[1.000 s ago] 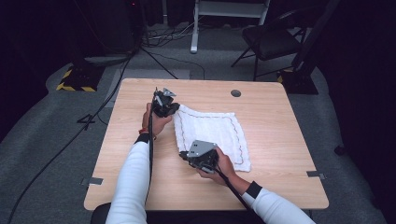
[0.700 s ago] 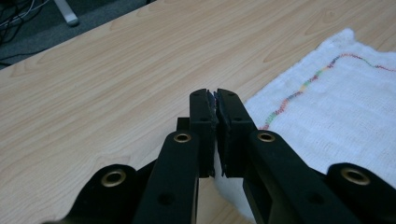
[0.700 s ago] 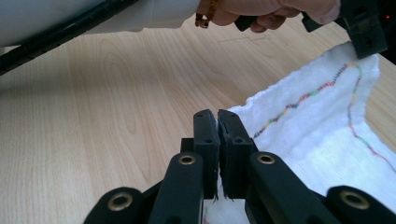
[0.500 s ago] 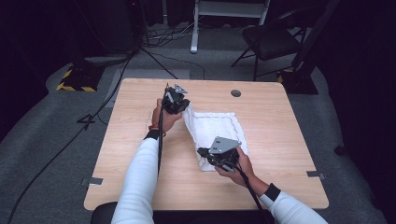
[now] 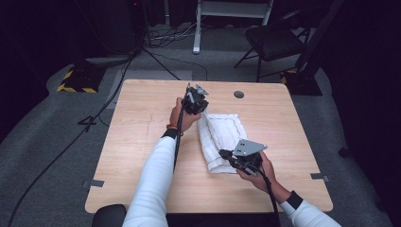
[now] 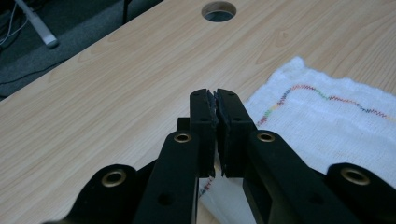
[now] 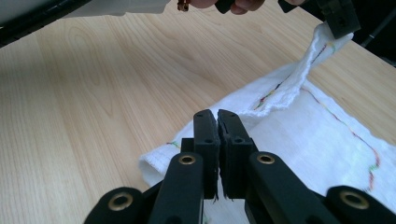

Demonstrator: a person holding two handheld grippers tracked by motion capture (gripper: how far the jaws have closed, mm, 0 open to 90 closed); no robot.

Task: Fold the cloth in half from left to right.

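Towel (image 7: 299, 88) corner in left gripper (image 7: 338, 21)

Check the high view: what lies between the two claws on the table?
The white cloth spans it: left claw pinches its far corner, right claw its near edge, seen in the high view.

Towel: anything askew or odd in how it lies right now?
Yes. The white towel is not flat: its left edge is folded over toward the right. The left gripper pinches the far corner, lifted off the table; the right gripper pinches the near edge. No damage or spill visible.
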